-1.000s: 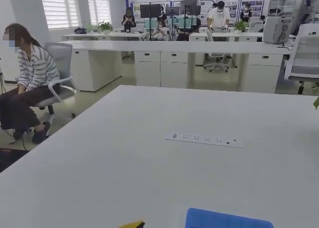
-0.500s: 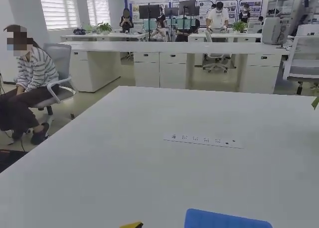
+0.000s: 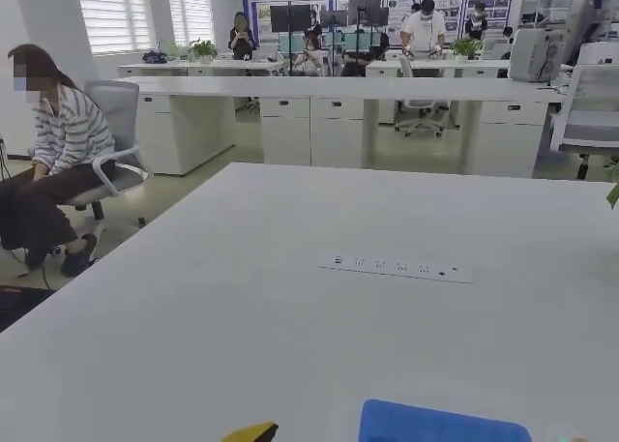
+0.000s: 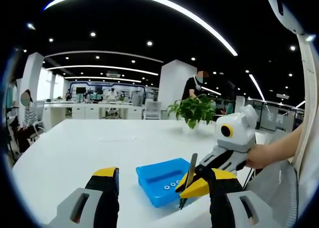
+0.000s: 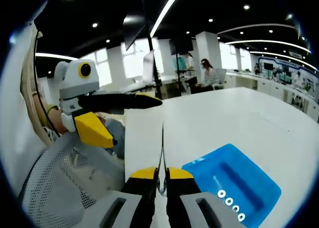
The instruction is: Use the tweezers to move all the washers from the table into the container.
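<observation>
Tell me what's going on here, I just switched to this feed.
A person is working two handheld grippers over a white table. The right gripper is shut on the tweezers, which point forward past its jaws. The left gripper is open and holds nothing. A blue container sits on the table with a row of washers lying in it. The tweezers touch no washer right now. The head view looks out across the room, not down at the work.

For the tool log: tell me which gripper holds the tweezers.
The right gripper, its jaws shut on the tweezers; the left gripper has its jaws wide apart, holding nothing.
</observation>
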Motion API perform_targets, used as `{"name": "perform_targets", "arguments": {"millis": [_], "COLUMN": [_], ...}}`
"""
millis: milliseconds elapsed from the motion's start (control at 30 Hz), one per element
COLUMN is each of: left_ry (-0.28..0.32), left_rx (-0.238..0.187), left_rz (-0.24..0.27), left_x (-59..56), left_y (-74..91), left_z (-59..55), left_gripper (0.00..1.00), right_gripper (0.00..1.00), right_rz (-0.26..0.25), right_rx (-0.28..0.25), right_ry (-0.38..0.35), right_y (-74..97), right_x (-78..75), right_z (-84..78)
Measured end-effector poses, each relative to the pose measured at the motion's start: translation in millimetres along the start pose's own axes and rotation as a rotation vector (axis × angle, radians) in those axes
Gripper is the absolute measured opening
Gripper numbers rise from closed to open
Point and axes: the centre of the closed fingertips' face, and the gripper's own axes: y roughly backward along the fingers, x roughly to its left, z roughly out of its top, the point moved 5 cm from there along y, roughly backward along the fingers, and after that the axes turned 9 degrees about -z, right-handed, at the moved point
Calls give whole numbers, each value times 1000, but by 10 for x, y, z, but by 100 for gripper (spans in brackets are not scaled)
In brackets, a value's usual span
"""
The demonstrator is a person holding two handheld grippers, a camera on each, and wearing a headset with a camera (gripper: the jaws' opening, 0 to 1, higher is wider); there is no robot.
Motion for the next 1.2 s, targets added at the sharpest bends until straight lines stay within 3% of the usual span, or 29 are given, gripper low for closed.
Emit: {"name": "perform_targets", "arguments": {"millis": [233,633,1200], "left_ry": [5,0,-3], "left_rx": [-3,9,19], "left_rz": [4,4,2], "left_x": [11,11,9], "left_y": [5,8,8], "left_z": [3,-3,-14], "left_gripper": [74,74,74], "right_gripper": [3,3,3], "right_rz": [-18,-29,-74], "right_rx": [-51,-53,15], "right_ry": [-64,-115,-122], "right_y": [42,-14,-198], "right_x": [-190,-481,-764], "right_z": [182,280,125]}}
